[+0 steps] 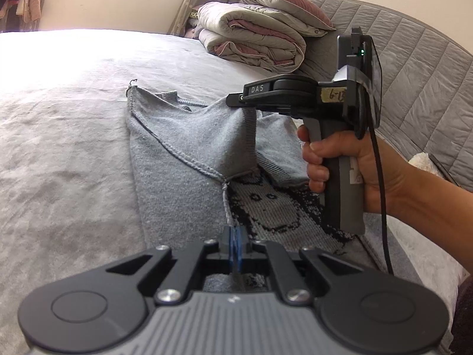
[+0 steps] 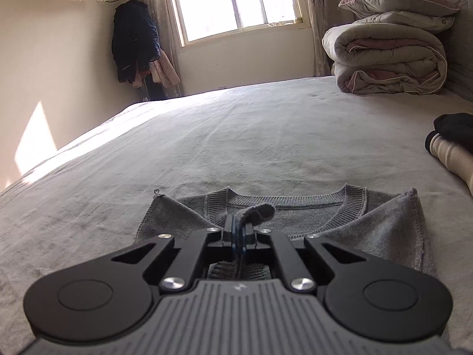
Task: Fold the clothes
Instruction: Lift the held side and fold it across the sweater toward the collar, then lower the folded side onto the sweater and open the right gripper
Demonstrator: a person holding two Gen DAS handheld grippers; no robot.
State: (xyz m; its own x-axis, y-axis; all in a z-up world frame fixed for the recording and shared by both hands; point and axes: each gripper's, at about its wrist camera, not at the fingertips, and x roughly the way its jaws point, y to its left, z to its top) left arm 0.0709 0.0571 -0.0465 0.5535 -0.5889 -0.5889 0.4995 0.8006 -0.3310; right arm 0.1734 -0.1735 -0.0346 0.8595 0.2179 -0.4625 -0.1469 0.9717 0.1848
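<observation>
Sweater (image 1: pixel 177 159) lies flat on the bed (image 1: pixel 65 136). Right gripper (image 1: pixel 241 100) pinches the sleeve cuff, left gripper (image 1: pixel 235 244) pinches a side seam (both fingers clenched w/ cloth). Uneven pulling could bunch the fold.

Sweater (image 1: pixel 177 159): grey knit, fuzzy matt nap, ribbed collar, dark woven face pattern. Bed (image 1: pixel 74 148) cover: pale grey cloth, soft, matt, lightly creased. Folded quilt (image 2: pixel 387 59): padded fabric, faint sheen. Left hand-held gripper (image 1: pixel 235 244): matt black plastic arms, ribbed grey body, shiny metal screws, blue pads. Headboard (image 1: pixel 428 88): quilted grey cloth.
</observation>
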